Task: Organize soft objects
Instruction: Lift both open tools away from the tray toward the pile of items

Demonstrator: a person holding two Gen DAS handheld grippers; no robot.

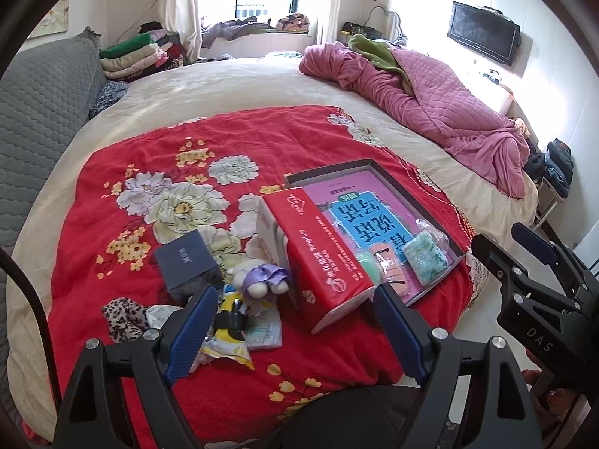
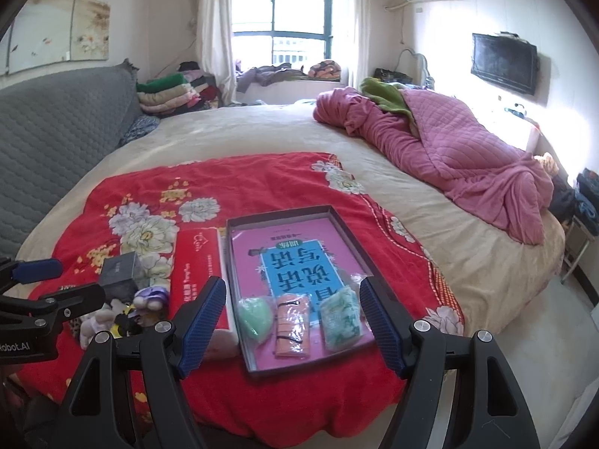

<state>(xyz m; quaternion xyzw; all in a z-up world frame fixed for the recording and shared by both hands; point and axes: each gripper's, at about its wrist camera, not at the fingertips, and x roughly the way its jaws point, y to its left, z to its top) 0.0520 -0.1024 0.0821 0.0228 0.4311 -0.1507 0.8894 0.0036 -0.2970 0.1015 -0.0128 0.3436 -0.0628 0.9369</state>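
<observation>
Red floral cloth (image 2: pixel 262 183) covered the near part of the bed (image 2: pixel 262 127), and on it lay a shallow dark tray (image 2: pixel 338 220) holding a pink and blue book (image 2: pixel 295 258) with large Chinese characters, seen upside down. Along the tray's near end sat three wrapped soft items: a mint green pouch (image 2: pixel 255 318), an orange packet (image 2: pixel 293 327) and a pale green packet (image 2: pixel 341 318). Just left of the tray stood a red tissue pack (image 1: pixel 325 258) with white Chinese print and a heart logo, its right edge leaning over the tray's rim. Further left lay a dark blue box (image 1: pixel 187 262) with small unreadable lettering, a purple and white plush toy (image 1: pixel 262 278), a yellow packet (image 1: pixel 224 336) and a leopard-print cloth (image 1: pixel 123 316).

Both tools hung above the cloth with jaws wide and nothing between them: the left tool (image 1: pixel 295 321) over the toys and tissue pack, the right tool (image 2: pixel 292 318) over the tray's near end. "DAS" could be read on the right tool's body, and "Robot.AI" on the left's
</observation>
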